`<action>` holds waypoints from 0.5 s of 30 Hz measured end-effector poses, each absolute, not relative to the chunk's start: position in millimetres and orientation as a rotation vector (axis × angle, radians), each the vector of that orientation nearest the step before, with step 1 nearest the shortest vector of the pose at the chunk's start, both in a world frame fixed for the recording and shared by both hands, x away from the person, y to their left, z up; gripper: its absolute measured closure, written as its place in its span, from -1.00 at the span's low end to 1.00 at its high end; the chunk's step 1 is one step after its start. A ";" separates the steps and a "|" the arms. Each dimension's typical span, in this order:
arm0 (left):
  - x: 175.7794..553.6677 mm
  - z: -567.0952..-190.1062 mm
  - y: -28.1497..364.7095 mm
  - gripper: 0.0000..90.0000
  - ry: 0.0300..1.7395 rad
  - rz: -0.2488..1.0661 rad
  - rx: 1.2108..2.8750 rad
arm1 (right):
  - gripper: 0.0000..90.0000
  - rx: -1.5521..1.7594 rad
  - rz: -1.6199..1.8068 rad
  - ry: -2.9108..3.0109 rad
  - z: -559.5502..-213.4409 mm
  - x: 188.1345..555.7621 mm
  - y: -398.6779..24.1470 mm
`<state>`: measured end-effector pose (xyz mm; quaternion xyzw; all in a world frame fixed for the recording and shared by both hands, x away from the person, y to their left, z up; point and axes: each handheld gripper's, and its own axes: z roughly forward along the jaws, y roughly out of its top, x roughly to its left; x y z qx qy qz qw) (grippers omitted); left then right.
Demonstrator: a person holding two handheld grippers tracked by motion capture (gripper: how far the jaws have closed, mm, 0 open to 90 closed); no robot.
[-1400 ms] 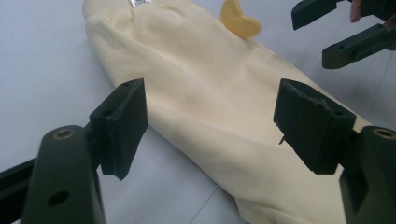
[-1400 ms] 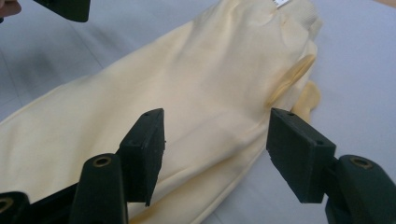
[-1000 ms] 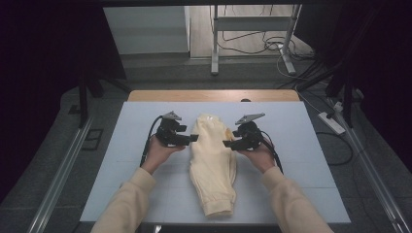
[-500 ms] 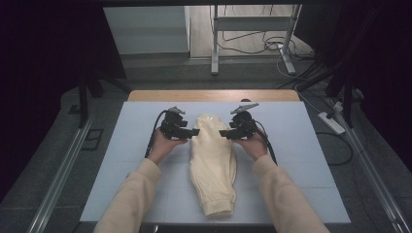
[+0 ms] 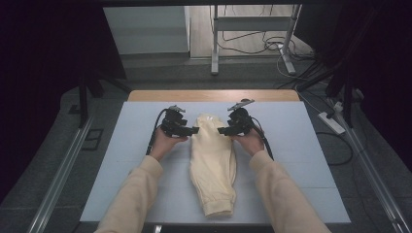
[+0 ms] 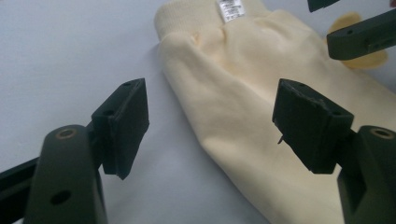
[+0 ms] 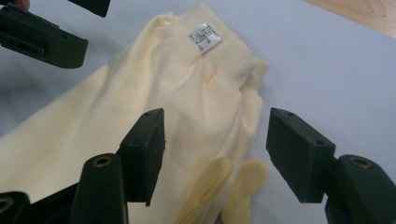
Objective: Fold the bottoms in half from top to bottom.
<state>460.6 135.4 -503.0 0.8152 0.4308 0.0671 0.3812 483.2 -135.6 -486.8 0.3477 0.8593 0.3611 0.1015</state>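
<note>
A cream-yellow folded garment [image 5: 213, 160] lies lengthwise on the pale mat [image 5: 301, 145], ribbed waistband at the far end. My left gripper [image 5: 194, 130] is open at the garment's left edge near the waistband. In the left gripper view my left gripper [image 6: 210, 126] hovers with one jaw over the mat and the other over the garment [image 6: 243, 93]. My right gripper [image 5: 221, 131] is open at the right edge. In the right gripper view my right gripper [image 7: 215, 149] straddles the garment's [image 7: 177, 93] edge above two drawstring ends [image 7: 243, 186]. A white label [image 7: 204, 36] sits inside the waistband.
The mat covers a wooden table whose far edge [image 5: 214, 95] shows bare. A power strip [image 5: 333, 122] and cables lie on the floor to the right. A metal stand [image 5: 214, 43] rises beyond the table. Rails run along both sides of the table.
Both grippers have moved away from the person toward the waistband end and closed in on the garment's two edges. The garment has not moved.
</note>
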 end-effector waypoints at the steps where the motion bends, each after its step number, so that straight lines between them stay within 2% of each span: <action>1: 462.0 -503.9 135.5 -0.40 1.102 0.170 2.089 | -0.17 1.031 1.054 2.540 -487.1 484.8 -135.5; 15: 477.3 -512.7 127.1 -0.41 1.140 0.155 2.130 | -0.16 1.053 0.974 2.561 -498.0 495.8 -133.2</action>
